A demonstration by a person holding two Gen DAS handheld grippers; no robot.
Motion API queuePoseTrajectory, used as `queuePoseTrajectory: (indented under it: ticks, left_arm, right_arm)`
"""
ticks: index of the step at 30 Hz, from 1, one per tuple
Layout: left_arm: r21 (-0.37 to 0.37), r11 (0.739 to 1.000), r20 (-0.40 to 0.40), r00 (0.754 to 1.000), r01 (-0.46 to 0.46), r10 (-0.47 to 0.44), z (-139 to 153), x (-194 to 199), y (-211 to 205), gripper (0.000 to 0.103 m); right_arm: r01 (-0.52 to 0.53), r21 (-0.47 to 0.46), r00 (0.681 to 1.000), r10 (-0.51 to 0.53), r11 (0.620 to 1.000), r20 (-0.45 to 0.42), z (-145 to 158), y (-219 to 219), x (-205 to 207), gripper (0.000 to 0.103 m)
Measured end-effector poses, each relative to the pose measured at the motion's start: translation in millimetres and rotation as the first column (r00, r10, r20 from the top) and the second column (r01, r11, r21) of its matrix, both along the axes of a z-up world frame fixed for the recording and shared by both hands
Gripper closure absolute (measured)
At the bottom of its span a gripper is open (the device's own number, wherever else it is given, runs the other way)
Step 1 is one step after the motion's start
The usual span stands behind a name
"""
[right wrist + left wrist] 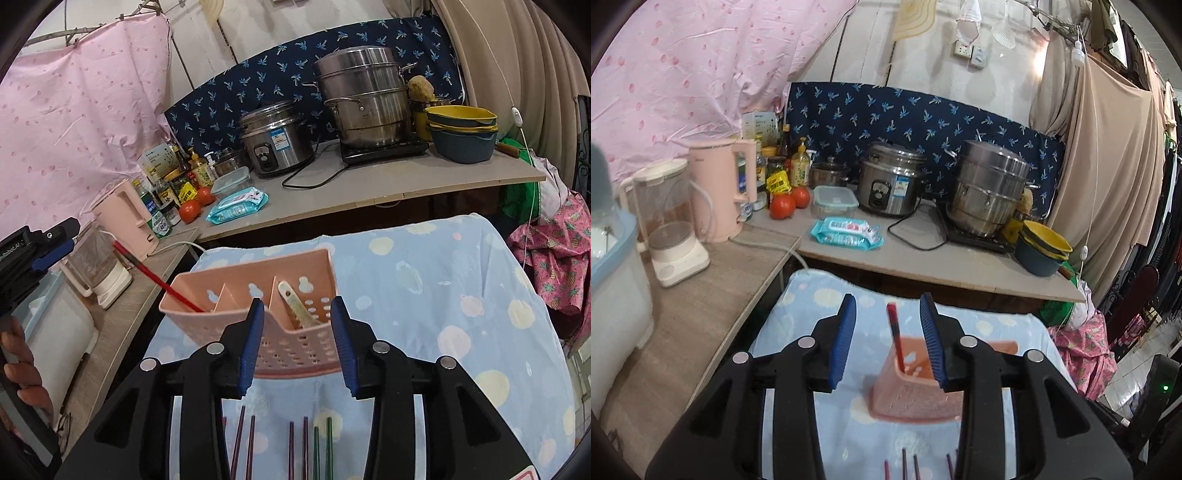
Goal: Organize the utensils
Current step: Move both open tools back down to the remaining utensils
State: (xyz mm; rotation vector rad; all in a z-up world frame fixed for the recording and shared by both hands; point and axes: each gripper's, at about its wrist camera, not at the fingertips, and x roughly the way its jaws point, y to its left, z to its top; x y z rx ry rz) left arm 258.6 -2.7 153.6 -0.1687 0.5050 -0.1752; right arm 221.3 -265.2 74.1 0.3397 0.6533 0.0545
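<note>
Both tongs hover above the table with the blue spotted cloth [424, 280], jaws spread, nothing between them.

Pink holder [255, 295] stands on the cloth, toward the far edge, three compartments. In the right wrist view it sits just ahead of the right tongs [297, 341], framed between the blue pads [251, 347], not touching as far as I can tell. In the left wrist view the holder [916, 387] is ahead of the left tongs [888, 341] and off to their right, partly hidden behind the right-hand pad.

Red chopstick [155, 275] stands tilted in the holder's left compartment, top leaning out left toward the counter. Pale spatula handle [297, 304] leans in the right compartment. Middle compartment: can't tell.

Loose chopsticks [245, 439] lie flat on the cloth at the near edge, under the right tongs: purple pairs, then a green pair [323, 443] to their right.

Left tongs show at the left edge of the right wrist view, well apart from the holder.
</note>
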Motion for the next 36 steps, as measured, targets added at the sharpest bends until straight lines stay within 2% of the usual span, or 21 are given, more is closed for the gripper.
queuePoseTrajectory:
  ticks: [10,16,20,26,36]
  left_arm:
    - [0.068,0.998,-0.148,0.989,-0.012,0.022,-69.6,-63.4,13.6,0.069]
    - [0.072,0.997,-0.229,0.973,0.016,0.001,-105.3,-96.0,12.8,0.069]
    - [0.077,0.997,-0.285,0.958,0.031,-0.008,-129.1,-114.7,10.4,0.069]
    - [0.077,0.996,-0.345,0.939,0.042,-0.013,-154.2,-138.6,7.9,0.069]
    - [0.090,0.993,-0.407,0.913,0.082,-0.038,-179.1,-170.2,-3.0,0.068]
  right_arm:
    - [-0.011,-0.078,0.994,0.002,0.997,-0.113,-45.9,15.4,-78.7,0.065]
    - [-0.035,-0.123,0.982,0.012,0.992,-0.186,-75.5,24.7,-117.7,0.065]
    - [-0.044,-0.111,0.973,0.017,0.993,-0.232,-95.9,25.5,-139.5,0.065]
    - [-0.044,-0.098,0.962,0.016,0.994,-0.272,-114.2,26.3,-162.8,0.065]
    - [-0.072,-0.106,0.954,0.038,0.992,-0.297,-131.4,35.3,-182.2,0.067]
